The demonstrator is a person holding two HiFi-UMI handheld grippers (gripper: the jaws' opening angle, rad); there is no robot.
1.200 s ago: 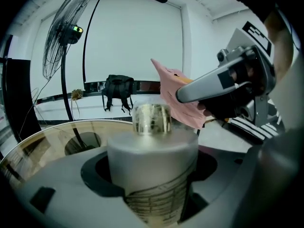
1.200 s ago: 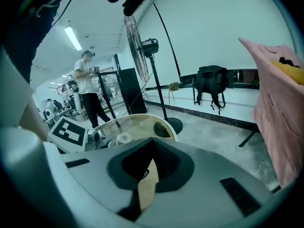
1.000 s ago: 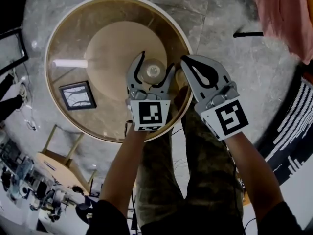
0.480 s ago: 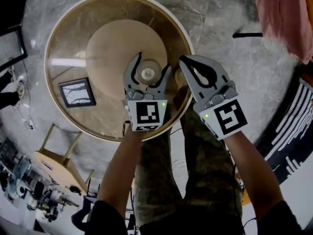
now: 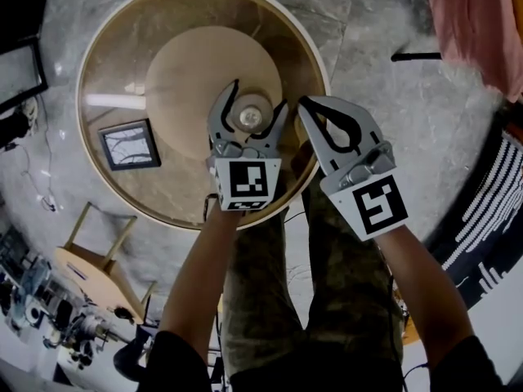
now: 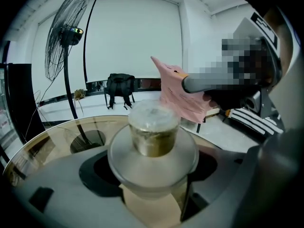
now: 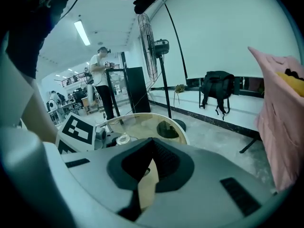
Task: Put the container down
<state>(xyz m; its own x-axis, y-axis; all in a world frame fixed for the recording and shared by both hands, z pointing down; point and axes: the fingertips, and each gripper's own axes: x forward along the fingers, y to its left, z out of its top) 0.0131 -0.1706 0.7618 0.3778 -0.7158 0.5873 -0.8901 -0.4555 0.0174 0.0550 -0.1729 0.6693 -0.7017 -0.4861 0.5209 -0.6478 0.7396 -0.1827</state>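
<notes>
Little has changed in the last second. The left gripper [image 5: 257,100] has only crept a bit forward over the round glass table [image 5: 110,55], to the right of the small framed picture [image 5: 129,144]. Its jaws still pinch the clear lidded container [image 5: 251,118] by its wide rim. I cannot tell if it touches the glass, so I judge it not yet put down. The right gripper [image 5: 303,103] waits just beside, jaws pressed together, empty. The floor is grey stone, and a pink cloth [image 5: 474,31] hangs far right.
</notes>
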